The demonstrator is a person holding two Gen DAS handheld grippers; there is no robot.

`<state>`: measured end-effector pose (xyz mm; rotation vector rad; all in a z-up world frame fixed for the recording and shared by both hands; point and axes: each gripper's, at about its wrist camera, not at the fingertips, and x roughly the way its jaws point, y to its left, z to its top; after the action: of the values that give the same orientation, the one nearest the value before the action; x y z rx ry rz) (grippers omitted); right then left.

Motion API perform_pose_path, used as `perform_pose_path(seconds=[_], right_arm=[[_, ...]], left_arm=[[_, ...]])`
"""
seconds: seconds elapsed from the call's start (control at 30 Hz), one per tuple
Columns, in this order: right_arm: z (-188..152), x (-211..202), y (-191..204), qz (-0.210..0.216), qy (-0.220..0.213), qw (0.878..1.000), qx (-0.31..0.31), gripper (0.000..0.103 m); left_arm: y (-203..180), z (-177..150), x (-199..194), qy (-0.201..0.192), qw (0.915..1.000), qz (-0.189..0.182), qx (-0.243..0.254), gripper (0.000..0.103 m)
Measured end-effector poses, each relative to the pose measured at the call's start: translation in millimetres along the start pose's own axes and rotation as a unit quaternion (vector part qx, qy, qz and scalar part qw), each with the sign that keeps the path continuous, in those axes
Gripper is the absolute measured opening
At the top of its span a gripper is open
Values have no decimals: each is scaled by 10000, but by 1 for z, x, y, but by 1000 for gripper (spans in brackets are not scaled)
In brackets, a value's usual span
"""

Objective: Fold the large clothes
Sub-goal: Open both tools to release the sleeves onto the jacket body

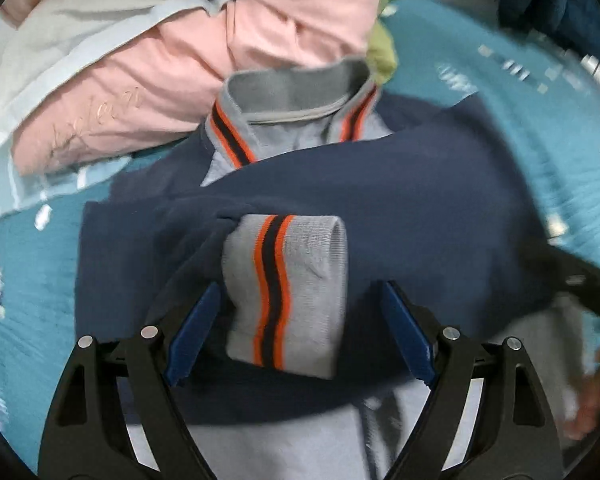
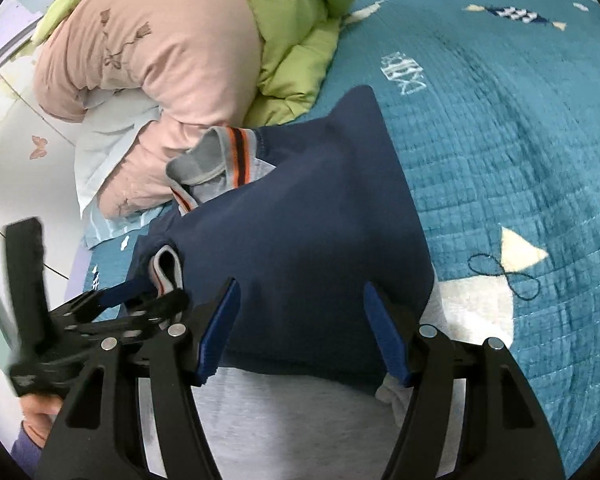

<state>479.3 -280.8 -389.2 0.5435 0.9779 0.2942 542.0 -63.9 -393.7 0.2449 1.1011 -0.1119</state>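
Left gripper (image 1: 300, 300) gapes wide astride one striped cuff (image 1: 288, 296) — stripes clear only in its own view. Right gripper (image 2: 298, 300) also wide, over the navy jacket (image 2: 308, 240); two sleeves folded across it.

Matt navy knit jacket (image 2: 312, 240), ribbed grey cuff (image 1: 288, 296) with orange and dark stripes, quilted stitched teal bedspread (image 2: 500, 140), soft pink padded quilt (image 2: 160, 68), puffy green quilt (image 2: 296, 40), matt black plastic jaws with blue rubbery pads (image 1: 194, 334)
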Motion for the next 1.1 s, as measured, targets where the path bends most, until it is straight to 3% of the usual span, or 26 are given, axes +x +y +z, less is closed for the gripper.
perform_pose_path(seconds=[0.03,0.07,0.1,0.13,0.17,0.23,0.33,0.4,0.47,0.53,0.6,0.7,0.87,1.1], right_arm=[[0,0,-2,3,14,10000,-12,61],[0,1,-2,-10,28,10000,-51,61],[1,4,0,-12,40,10000,-73,61],[1,5,0,-2,56,9999,-85,61],[2,6,-1,1,68,9999,-88,61],[4,7,-1,-4,72,9999,-93,61],[6,6,-2,-23,86,9999,-92,61],[9,4,-1,-63,105,9999,-97,61],[11,0,1,-93,98,9998,-137,61],[17,-9,5,-133,30,9997,-196,61],[25,-20,10,-135,-136,9995,-260,62],[45,-24,11,-255,-294,9988,-303,66],[81,-3,2,-470,-192,9984,-263,66],[120,33,-24,-524,10,9985,146,66]], left_arm=[[8,0,2,19,10000,29,-82,57],[17,0,0,10,9997,-121,-217,44],[34,-1,-5,-21,9976,-495,-475,35],[53,-2,-11,-26,9920,-1015,-752,16],[70,-4,-18,-62,9887,-1159,-953,14],[96,-7,-31,-261,9878,-1123,-1045,14],[157,-15,-42,-407,9810,-1065,-1568,16],[192,-19,-35,-282,9767,-911,-1922,26],[225,-24,-24,-88,9709,-724,-2282,47],[247,-32,-17,13,9642,-584,-2587,51],[259,-35,-14,54,9628,-590,-2635,51],[259,-31,-6,40,9631,-754,-2582,55],[240,-8,13,72,9684,-957,-2304,67],[212,21,51,367,9763,-843,-1962,67]])
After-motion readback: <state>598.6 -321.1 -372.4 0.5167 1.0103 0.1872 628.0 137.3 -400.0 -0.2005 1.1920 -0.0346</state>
